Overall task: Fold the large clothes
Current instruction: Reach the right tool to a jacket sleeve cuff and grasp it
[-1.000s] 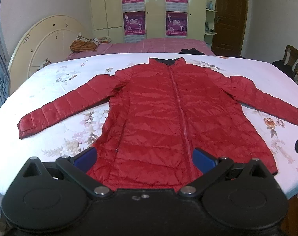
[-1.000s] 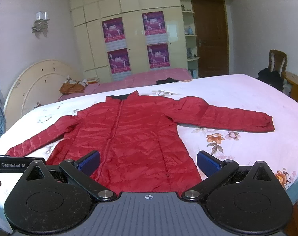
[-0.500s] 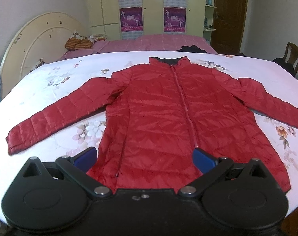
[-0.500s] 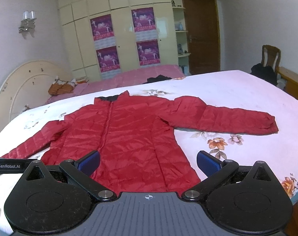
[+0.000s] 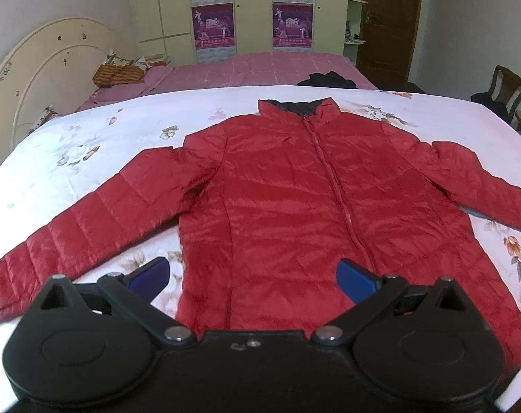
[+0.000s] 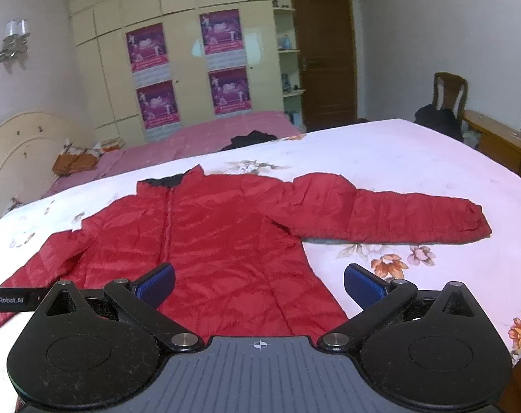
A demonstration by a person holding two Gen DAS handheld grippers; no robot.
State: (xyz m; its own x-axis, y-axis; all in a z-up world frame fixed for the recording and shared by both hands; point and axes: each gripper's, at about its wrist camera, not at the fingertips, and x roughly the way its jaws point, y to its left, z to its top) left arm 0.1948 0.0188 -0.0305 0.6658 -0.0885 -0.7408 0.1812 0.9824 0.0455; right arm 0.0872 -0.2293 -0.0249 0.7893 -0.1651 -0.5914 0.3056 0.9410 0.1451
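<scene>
Red quilted puffer jacket (image 5: 288,206) lies front up, zipped, sleeves spread, filling the middle of the frame on the white floral bedsheet (image 5: 88,144) — left cuff at the lower left. The left tool (image 5: 253,277) hovers above its hem, blue pads wide apart, holding nothing. The right tool (image 6: 259,284) — equally wide, empty — hovers over the hem's right side.

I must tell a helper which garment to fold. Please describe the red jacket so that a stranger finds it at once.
Look at the near bed with the white floral sheet. The red jacket lies flat on it, zipped, both sleeves spread out. It alone is shiny quilted red with a dark collar lining; the dark clothes lie crumpled beyond it.
</scene>
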